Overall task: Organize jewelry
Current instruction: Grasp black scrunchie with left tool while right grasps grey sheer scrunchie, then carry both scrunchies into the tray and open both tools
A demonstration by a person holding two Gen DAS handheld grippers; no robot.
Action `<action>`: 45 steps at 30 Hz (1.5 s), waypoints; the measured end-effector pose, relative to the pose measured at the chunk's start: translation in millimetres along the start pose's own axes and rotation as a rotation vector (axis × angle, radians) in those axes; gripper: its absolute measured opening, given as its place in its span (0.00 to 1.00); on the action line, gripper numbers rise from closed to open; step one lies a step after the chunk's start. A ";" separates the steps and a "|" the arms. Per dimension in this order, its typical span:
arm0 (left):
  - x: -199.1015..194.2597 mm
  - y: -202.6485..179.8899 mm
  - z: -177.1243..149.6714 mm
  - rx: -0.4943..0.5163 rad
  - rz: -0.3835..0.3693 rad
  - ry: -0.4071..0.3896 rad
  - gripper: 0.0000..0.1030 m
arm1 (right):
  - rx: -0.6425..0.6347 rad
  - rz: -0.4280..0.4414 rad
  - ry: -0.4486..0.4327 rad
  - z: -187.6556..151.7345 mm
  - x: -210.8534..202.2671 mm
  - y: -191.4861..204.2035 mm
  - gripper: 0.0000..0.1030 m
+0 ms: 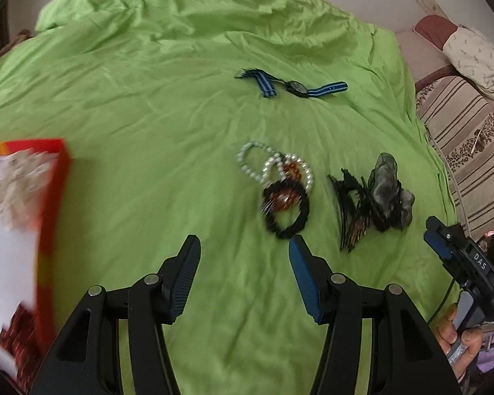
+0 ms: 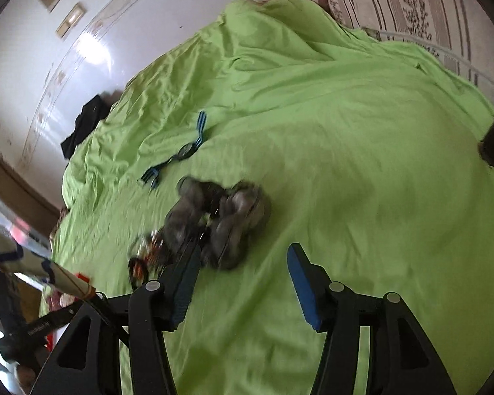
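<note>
**Jewelry waiting on green bedspread as sorting is getting under way**

Here, both claws are hovering spread and empty above the green bedspread, with the pile of bracelets serving as the landmark. The left claw is hanging just short of that pile, its jaws wide apart; the right claw is gaping likewise beside the grey fabric hair clips. Those clips are lying just right of the bracelets, a blue-striped watch beyond them, and a red box well to their left. The step in hand appears to be reaching for a first piece. Next, seemingly, a claw needs to be closing on one bracelet without dragging its tangled neighbours. The bracelets are showing pearl, amber and black beads, overlapping.
</note>
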State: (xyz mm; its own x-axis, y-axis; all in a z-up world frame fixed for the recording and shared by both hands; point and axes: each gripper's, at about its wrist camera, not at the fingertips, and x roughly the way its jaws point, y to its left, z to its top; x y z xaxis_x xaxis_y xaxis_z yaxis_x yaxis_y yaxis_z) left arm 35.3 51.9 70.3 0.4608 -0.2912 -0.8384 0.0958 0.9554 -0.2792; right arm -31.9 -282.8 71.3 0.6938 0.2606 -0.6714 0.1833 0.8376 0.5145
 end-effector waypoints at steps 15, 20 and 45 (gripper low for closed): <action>64.8 -16.4 29.1 0.026 -0.120 0.046 0.44 | 0.138 0.164 0.062 17.9 45.0 -21.7 0.61; 71.4 -23.3 15.2 0.028 -0.120 0.091 0.13 | 0.086 0.161 0.102 14.6 55.6 -11.3 0.19; -143.0 61.9 -50.8 -0.122 -0.132 -0.145 0.13 | -0.061 0.216 -0.045 -34.7 -58.3 55.1 0.11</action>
State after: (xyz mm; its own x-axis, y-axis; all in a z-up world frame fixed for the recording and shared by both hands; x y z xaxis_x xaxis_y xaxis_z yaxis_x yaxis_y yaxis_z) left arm -69.5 150.2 149.2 0.5739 -0.3948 -0.7175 0.0605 0.8942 -0.4436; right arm -86.5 -235.2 120.3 0.7428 0.4165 -0.5242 -0.0145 0.7927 0.6094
